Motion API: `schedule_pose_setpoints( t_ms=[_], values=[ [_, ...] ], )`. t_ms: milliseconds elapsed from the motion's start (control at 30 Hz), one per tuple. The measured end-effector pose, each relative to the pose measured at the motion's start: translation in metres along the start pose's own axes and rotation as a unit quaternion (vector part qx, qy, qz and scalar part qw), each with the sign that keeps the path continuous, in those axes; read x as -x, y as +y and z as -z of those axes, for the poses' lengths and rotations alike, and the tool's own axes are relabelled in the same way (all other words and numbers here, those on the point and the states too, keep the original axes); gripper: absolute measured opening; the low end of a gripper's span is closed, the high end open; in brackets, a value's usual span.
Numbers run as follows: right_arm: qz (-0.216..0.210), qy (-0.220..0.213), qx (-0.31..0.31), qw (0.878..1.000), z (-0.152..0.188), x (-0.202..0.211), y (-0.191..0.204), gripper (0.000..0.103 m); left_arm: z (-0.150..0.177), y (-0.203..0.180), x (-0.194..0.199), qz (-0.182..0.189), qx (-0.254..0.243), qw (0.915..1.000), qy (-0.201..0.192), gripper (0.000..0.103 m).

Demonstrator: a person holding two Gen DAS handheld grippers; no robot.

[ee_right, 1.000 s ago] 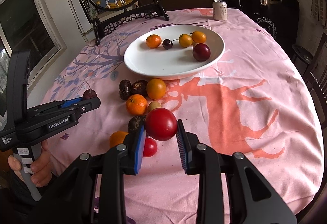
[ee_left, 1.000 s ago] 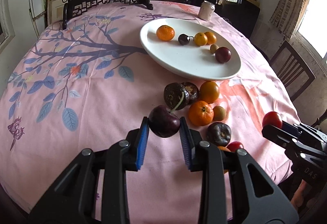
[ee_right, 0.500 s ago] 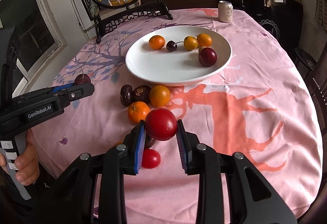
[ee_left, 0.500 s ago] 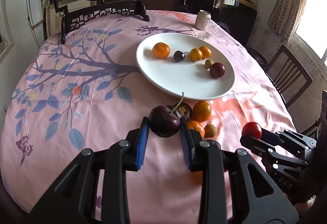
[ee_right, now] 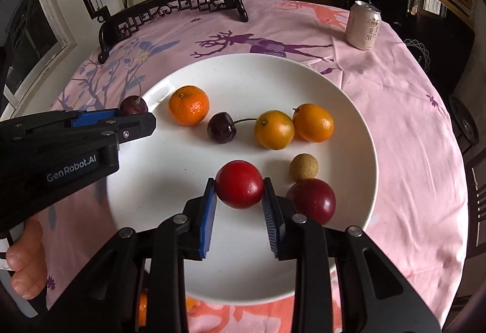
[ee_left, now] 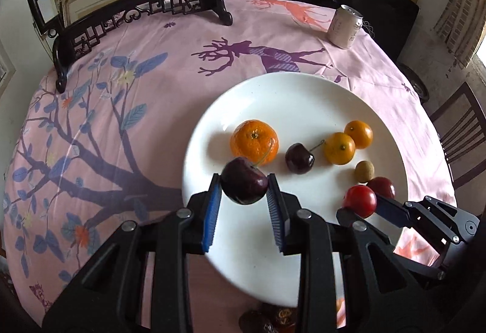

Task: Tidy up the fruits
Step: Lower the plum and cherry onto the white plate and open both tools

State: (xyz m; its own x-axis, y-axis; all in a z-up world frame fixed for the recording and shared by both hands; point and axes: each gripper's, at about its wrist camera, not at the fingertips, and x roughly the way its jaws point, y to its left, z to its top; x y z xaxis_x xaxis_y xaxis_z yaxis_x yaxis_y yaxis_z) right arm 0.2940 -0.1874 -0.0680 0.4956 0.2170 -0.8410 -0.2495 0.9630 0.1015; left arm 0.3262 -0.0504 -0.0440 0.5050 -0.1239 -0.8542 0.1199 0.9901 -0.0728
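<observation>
My left gripper (ee_left: pixel 244 187) is shut on a dark cherry (ee_left: pixel 244 181) with a stem, held above the near left part of the white plate (ee_left: pixel 303 93). My right gripper (ee_right: pixel 239 184) is shut on a red round fruit (ee_right: pixel 239 184), held above the plate (ee_right: pixel 243 71) beside a dark red plum (ee_right: pixel 313 200). On the plate lie a mandarin (ee_right: pixel 189 105), a second cherry (ee_right: pixel 221 128), two small oranges (ee_right: pixel 274 129), and a small tan fruit (ee_right: pixel 303 167). The left gripper also shows in the right wrist view (ee_right: pixel 133 109), at the plate's left rim.
A drink can (ee_right: pixel 364 25) stands at the far right of the pink tablecloth (ee_right: pixel 410 120). A framed deer screen on a dark carved stand (ee_right: pixel 170 11) is at the back. Dark fruits (ee_left: pixel 267 322) lie on the cloth at the plate's near edge. A chair (ee_left: pixel 458 138) stands at the right.
Both grippers have moved forward from the loose fruit pile to over the plate, each still holding its fruit. The plate now fills the middle of both views.
</observation>
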Motion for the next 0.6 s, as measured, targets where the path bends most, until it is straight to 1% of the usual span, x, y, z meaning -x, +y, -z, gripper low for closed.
schedule_pose_setpoints(
  t_ms=[133, 233, 267, 300, 333, 400, 467, 533, 567, 600],
  values=[
    [-0.004, 0.009, -0.001, 1.0, -0.009, -0.017, -0.005, 0.03, -0.007, -0.001, -0.016, 0.002, -0.002, 1.0, 0.01, 0.031],
    [0.002, 0.006, 0.004, 1.0, -0.014, -0.022, -0.003, 0.031, -0.012, -0.004, -0.019, 0.006, -0.001, 1.0, 0.007, 0.031],
    [0.008, 0.003, 0.006, 1.0, -0.016, -0.022, -0.001, 0.038, -0.013, -0.004, -0.018, 0.009, 0.0, 1.0, 0.004, 0.036],
    [0.011, 0.001, 0.009, 1.0, -0.017, -0.021, -0.001, 0.053, -0.014, -0.005, -0.016, 0.013, 0.002, 0.9999, 0.003, 0.047],
    [0.015, 0.0, 0.009, 1.0, -0.017, -0.018, 0.0, 0.056, -0.014, -0.005, -0.012, 0.015, 0.003, 0.9999, -0.001, 0.051],
    [0.015, -0.003, 0.013, 1.0, -0.012, -0.004, 0.001, 0.056, -0.008, -0.004, 0.006, 0.015, -0.003, 0.9997, -0.018, 0.051],
    [0.017, -0.008, 0.019, 1.0, 0.001, 0.019, 0.004, 0.058, 0.005, 0.0, 0.03, 0.018, -0.007, 0.9993, -0.033, 0.053],
    [0.014, -0.011, 0.016, 1.0, 0.025, 0.046, 0.005, 0.059, 0.027, 0.007, 0.056, 0.021, -0.005, 0.9986, -0.049, 0.058],
    [0.007, -0.015, 0.009, 1.0, 0.041, 0.06, 0.006, 0.062, 0.043, 0.01, 0.07, 0.019, -0.006, 0.9981, -0.058, 0.061],
    [-0.001, -0.021, 0.001, 1.0, 0.057, 0.074, 0.007, 0.068, 0.061, 0.012, 0.081, 0.016, -0.009, 0.9976, -0.067, 0.066]
  ],
)
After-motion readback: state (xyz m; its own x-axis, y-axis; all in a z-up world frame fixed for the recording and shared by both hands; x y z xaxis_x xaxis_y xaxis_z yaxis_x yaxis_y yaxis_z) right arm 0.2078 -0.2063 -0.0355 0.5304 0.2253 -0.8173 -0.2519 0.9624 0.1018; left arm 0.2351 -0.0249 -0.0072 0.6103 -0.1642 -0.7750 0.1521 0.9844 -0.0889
